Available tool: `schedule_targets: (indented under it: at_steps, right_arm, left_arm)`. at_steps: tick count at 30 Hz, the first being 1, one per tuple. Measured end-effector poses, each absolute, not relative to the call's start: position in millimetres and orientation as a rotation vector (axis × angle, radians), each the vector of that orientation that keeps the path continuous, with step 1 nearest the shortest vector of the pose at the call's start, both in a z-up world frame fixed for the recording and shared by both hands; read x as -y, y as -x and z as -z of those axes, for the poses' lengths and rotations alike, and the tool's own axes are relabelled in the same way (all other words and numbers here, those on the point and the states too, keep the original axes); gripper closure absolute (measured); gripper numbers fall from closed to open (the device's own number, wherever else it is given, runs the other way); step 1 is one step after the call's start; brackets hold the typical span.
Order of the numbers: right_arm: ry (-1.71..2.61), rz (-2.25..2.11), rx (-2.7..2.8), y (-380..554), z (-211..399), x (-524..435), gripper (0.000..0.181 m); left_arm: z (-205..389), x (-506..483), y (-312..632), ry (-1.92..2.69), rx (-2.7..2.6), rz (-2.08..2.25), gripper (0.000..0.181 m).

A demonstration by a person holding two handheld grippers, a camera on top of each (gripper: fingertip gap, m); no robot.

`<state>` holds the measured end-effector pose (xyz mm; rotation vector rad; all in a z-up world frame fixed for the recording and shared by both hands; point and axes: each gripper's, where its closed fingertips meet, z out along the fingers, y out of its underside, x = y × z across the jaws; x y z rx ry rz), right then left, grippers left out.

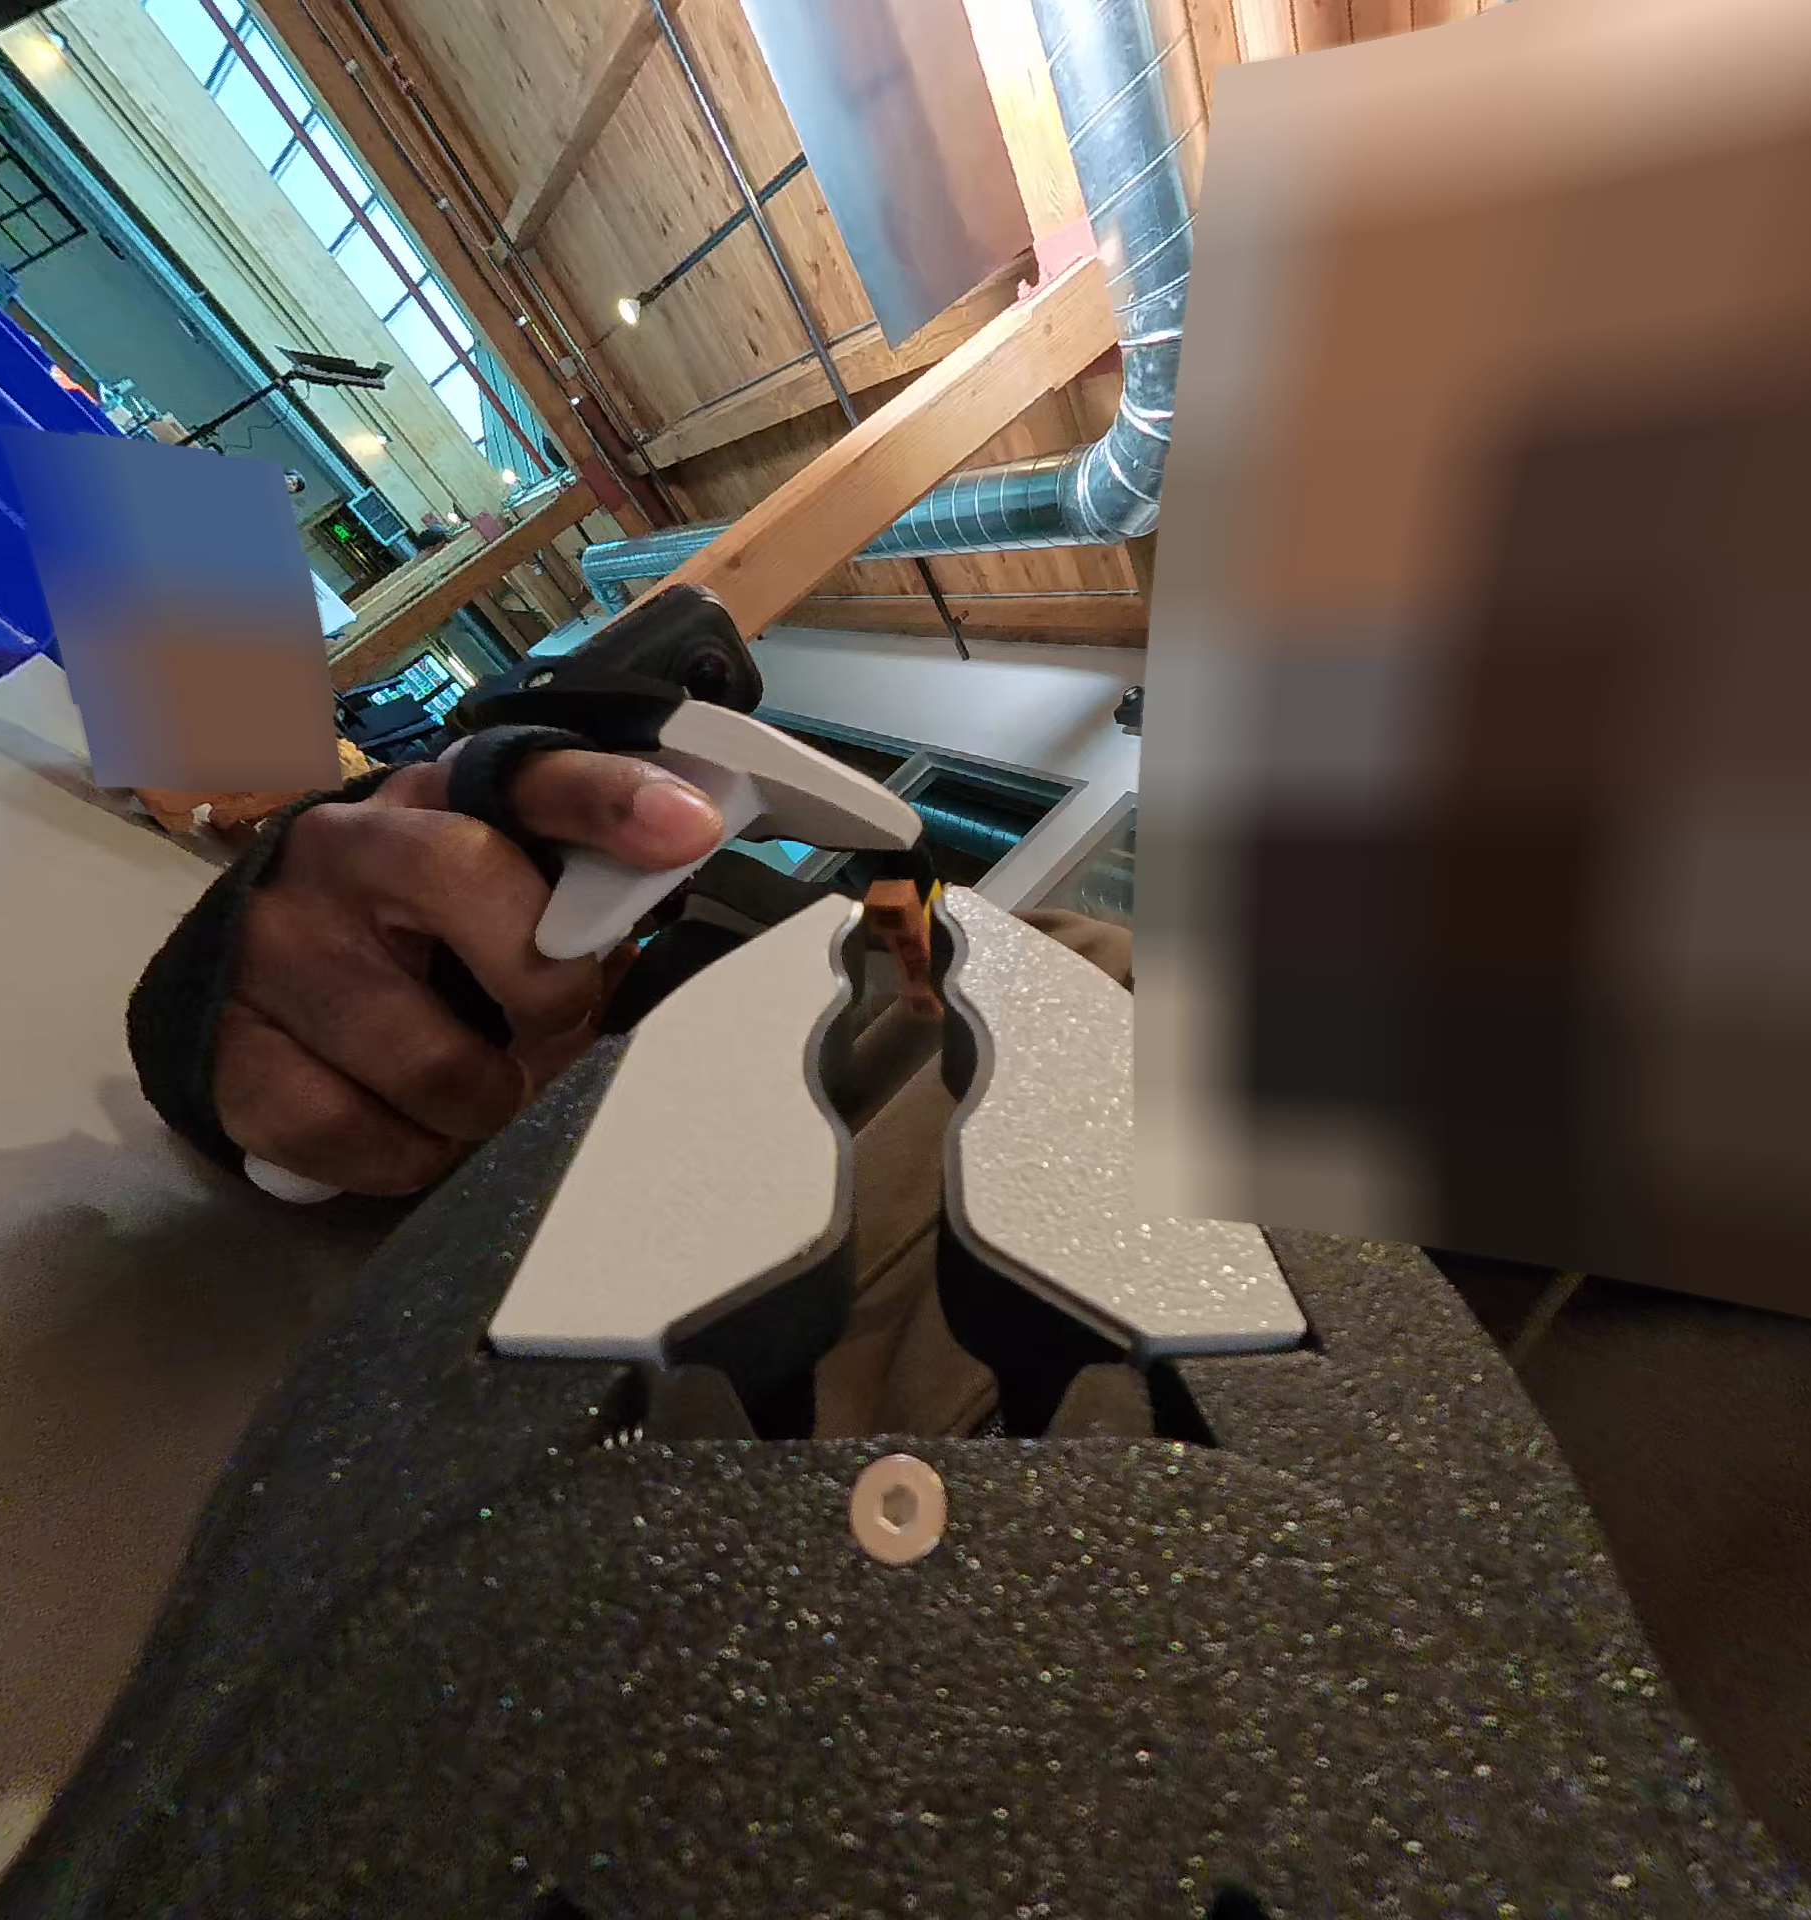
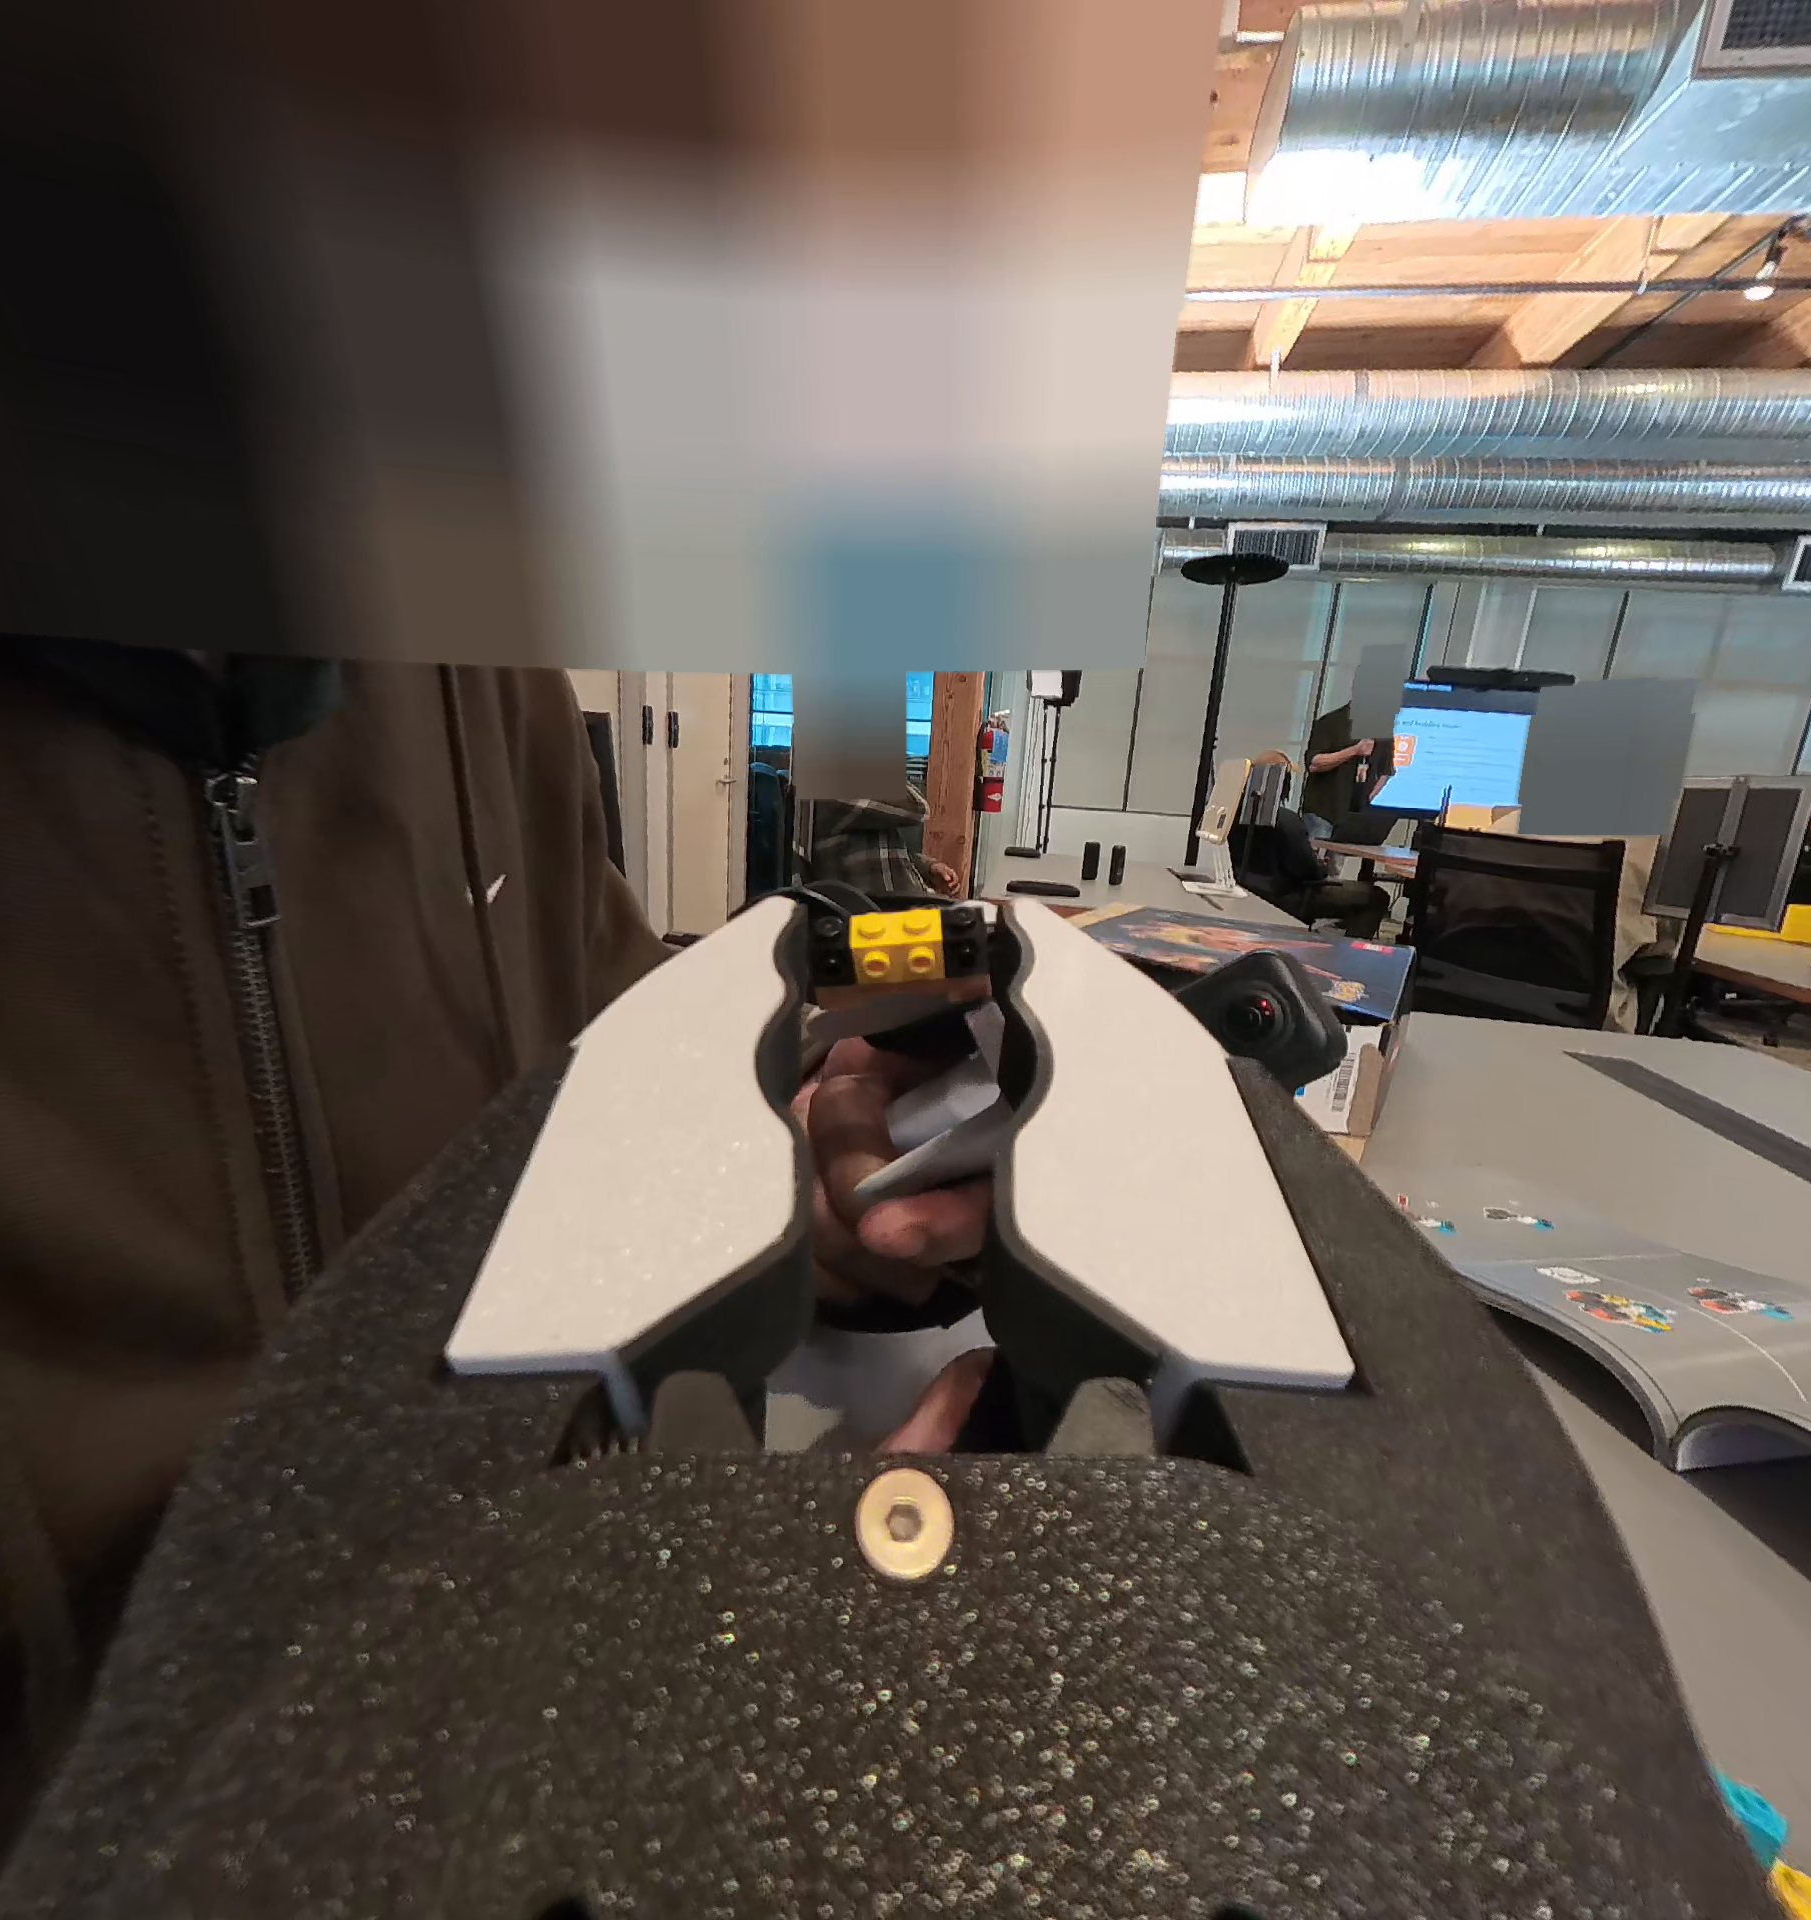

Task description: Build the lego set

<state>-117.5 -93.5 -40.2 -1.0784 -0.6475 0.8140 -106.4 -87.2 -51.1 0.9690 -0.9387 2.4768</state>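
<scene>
Built: small brick cluster (image 2: 899,954), yellow on black.
Grip: my right gripper (image 2: 899,961) and left gripper (image 1: 896,961) both pinch it.
Left: most, judging by open manual (image 2: 1649,1320).

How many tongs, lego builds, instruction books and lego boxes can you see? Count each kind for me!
Tongs: 2, the left tongs and the right tongs
Small lego build, yellow, black and brown, held in the tongs: 1
Instruction booklet, lying open on the table: 1
Lego box: 1
Total: 5
</scene>
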Motion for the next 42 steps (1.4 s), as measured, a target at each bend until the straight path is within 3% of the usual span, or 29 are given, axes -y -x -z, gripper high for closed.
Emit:
schedule_targets:
  at_steps: [31, 38, 42]
  right_arm:
    - [1.125, -0.747, 0.643, 114, 46, 89, 0.145]
    - [1.186, -0.452, 0.759, 123, 61, 79, 0.130]
    - [1.174, -0.325, 0.797, 125, 62, 77, 0.132]
  left_arm:
    - [51, 83, 105, -0.996, 0.936, -2.572, 0.173]
    - [52, 80, 105, -1.051, 0.983, -2.595, 0.173]
    - [51, 83, 106, -1.034, 0.939, -2.567, 0.173]
